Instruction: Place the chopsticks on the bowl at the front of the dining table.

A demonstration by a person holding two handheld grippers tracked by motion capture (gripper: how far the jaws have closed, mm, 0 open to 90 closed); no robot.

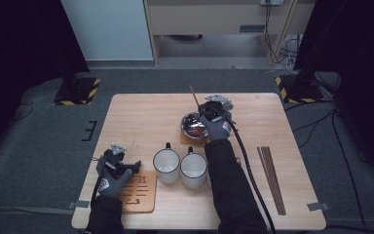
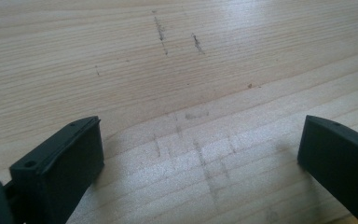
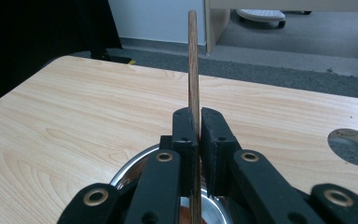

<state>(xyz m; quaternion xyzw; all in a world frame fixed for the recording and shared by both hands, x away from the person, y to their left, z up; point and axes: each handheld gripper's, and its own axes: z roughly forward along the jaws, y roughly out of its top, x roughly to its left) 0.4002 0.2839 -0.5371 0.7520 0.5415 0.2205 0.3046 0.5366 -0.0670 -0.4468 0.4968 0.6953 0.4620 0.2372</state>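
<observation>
A person's right gripper (image 1: 213,110) hangs over a shiny round steel bowl (image 1: 193,124) at the far middle of the pale wooden table (image 1: 141,114), its fingers clamped on a slim brown wooden chopstick (image 3: 194,70). The stick's long axis runs up and away from the fingers, its lower end pointing down into the bowl, which sits on a wooden coaster and holds something reddish, too small to identify. The left gripper (image 1: 119,163), fingers apart and holding nothing, rests near a slotted wooden trivet (image 1: 140,191). Two white enamel mugs (image 1: 180,168) stand side by side, seemingly empty; more brown chopsticks (image 1: 271,178) lie at right.
</observation>
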